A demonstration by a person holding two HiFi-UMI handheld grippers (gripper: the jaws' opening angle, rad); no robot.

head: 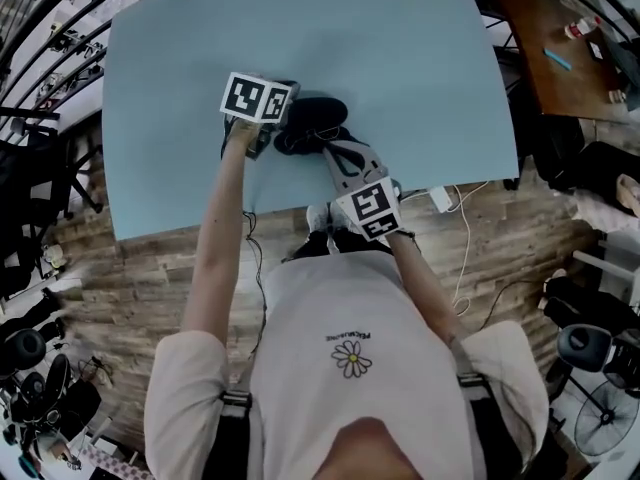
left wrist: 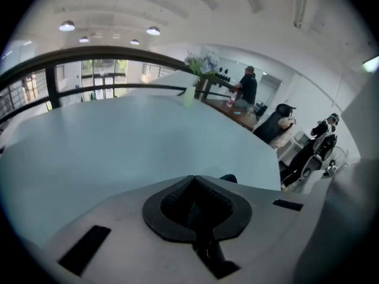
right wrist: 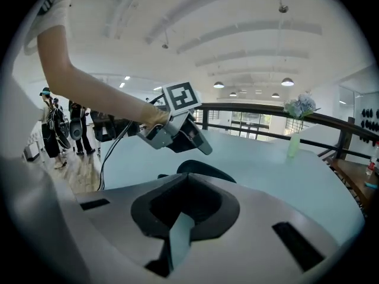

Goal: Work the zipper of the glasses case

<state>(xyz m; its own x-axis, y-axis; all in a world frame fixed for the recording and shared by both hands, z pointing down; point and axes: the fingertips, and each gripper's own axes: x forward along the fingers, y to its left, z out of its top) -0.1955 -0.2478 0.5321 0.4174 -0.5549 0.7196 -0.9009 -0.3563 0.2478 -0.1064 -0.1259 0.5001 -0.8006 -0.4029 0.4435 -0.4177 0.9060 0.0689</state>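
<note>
The black glasses case (head: 312,120) lies on the light blue table (head: 180,88), a little in from its near edge. My left gripper (head: 268,140) comes at it from the left, its marker cube above the case's left end. In the right gripper view the left gripper (right wrist: 204,148) hangs just over the case (right wrist: 204,169). Its jaws meet at the tips in its own view (left wrist: 193,177), and only a sliver of the case (left wrist: 228,178) shows past them. My right gripper (head: 325,148) reaches in from the near side, jaws shut (right wrist: 186,176) right at the case. Whether either pinches the zipper pull is hidden.
A pale green vase with flowers (right wrist: 295,136) stands at the table's far edge. A white adapter (head: 440,199) with its cable lies off the table's near right corner. A brown desk with small items (head: 560,38) stands further right. People (left wrist: 245,87) stand in the background.
</note>
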